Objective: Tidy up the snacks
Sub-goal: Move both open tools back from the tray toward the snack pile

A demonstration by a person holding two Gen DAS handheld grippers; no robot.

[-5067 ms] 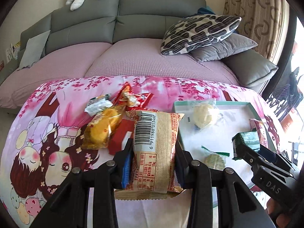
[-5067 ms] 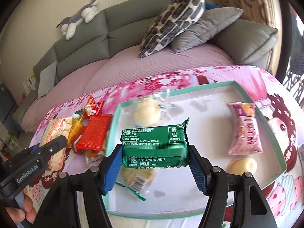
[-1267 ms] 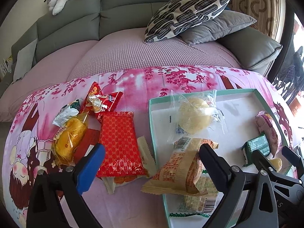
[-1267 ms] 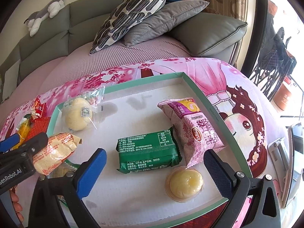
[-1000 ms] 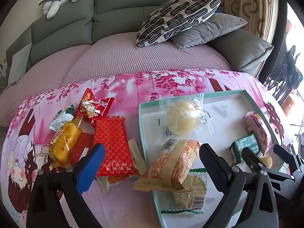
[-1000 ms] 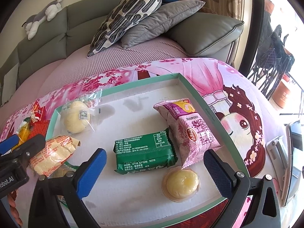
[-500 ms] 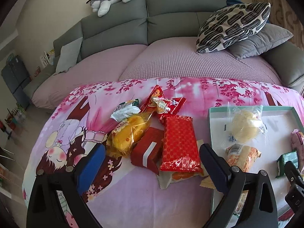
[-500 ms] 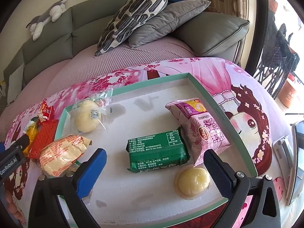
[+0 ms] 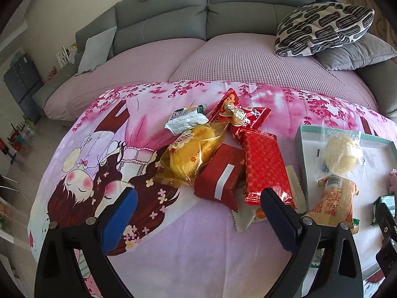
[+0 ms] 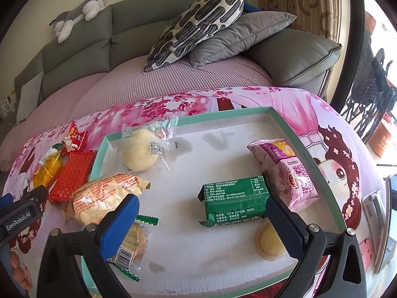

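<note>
Crinkly foil pile (image 9: 218,159) at centre frame overlaps; left gripper (image 9: 198,211) and right gripper (image 10: 202,214) gape wide, empty. Risk: pinching two packs together.

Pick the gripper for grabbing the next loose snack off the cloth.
Left. The open left gripper faces the red patterned foil packet in the loose pile; the open right gripper hangs over the teal-rimmed tray.

Left wrist view looks down past its spread fingers (image 9: 119,213) at the loose snack pile (image 9: 218,159), facing the sofa (image 9: 198,12). Right wrist view sits low over the tray (image 10: 292,129), same heading. Both catch the tray's left edge and the beige packet (image 10: 104,196).
</note>
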